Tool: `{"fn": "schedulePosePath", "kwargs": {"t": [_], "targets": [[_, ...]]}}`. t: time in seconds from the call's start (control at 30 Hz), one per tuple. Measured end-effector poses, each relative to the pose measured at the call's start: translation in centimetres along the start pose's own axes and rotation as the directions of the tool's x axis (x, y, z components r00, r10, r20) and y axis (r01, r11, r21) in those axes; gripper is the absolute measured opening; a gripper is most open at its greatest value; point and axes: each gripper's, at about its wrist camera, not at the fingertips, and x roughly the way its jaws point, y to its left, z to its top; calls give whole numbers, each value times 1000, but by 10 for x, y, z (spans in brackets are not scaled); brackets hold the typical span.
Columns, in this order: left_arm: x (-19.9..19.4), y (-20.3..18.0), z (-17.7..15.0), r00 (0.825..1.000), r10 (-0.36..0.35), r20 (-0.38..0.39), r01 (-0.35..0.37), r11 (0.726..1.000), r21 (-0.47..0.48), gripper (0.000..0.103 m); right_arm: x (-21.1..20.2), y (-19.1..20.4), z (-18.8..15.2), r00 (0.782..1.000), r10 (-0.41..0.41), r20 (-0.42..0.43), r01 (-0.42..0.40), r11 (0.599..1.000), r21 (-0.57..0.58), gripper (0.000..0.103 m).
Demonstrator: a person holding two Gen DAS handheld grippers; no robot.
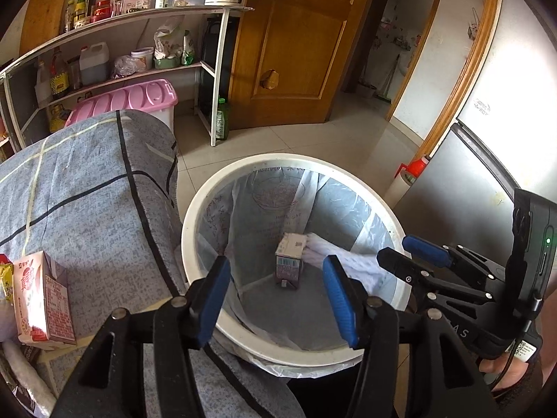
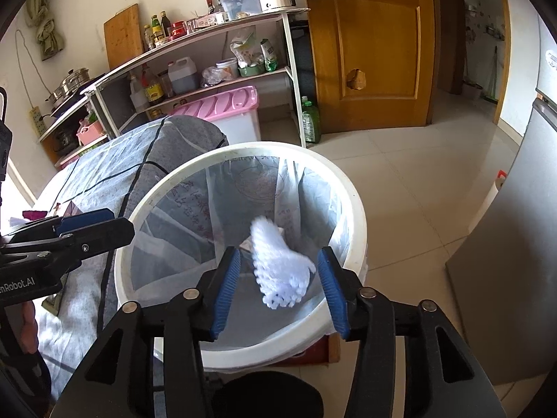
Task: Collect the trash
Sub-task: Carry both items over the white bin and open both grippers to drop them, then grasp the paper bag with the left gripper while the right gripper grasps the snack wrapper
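Both tongs are hovering spread wide over a white lined bin (image 2: pixel 351 209), gripping nothing. Between the right tongs (image 2: pixel 278 287), a white foam net sleeve (image 2: pixel 278 264) is hanging blurred inside the bin's mouth, its long axis slanting down toward the camera. Below the left tongs (image 1: pixel 275 299), a small carton (image 1: pixel 290 257) is standing upright at the bin's bottom.

Table (image 1: pixel 87 188) under a grey checked cloth, at 9 o'clock of the white bin (image 1: pixel 195 216). On the cloth at its 8 o'clock edge: pink milk carton (image 1: pixel 43 299), upright, with a yellow wrapper (image 1: pixel 5 278) touching its left side. Tiled floor (image 1: pixel 365 139) carries the bin, the pink-lidded storage box (image 1: pixel 139 99) and a green bottle (image 1: pixel 222 118) at 12 o'clock by the shelf leg.
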Motion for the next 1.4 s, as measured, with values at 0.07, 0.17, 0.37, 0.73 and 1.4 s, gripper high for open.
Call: {"fn": "schedulePosePath", "kwargs": {"t": [0.07, 0.17, 0.37, 0.73, 1.4], "targets": [[-7, 2, -2, 1000, 2, 14, -2, 1000, -5, 58, -3, 3, -1, 1000, 5, 6, -5, 1000, 2, 49], [-19, 9, -7, 999, 4, 34, -4, 1000, -24, 58, -11, 8, -2, 1000, 10, 22, -10, 1000, 6, 49], [-57, 30, -23, 994, 50, 98, -43, 997, -68, 60, -29, 32, -5, 996, 65, 67, -64, 998, -17, 49], [-119, 86, -65, 967, 201, 158, -170, 967, -188, 63, -34, 107, -22, 974, 220, 48, -214, 972, -100, 49], [-174, 205, -137, 905, 401, 144, -313, 856, -412, 74, 16, 228, -52, 950, 290, -119, -311, 920, -237, 58]]}}
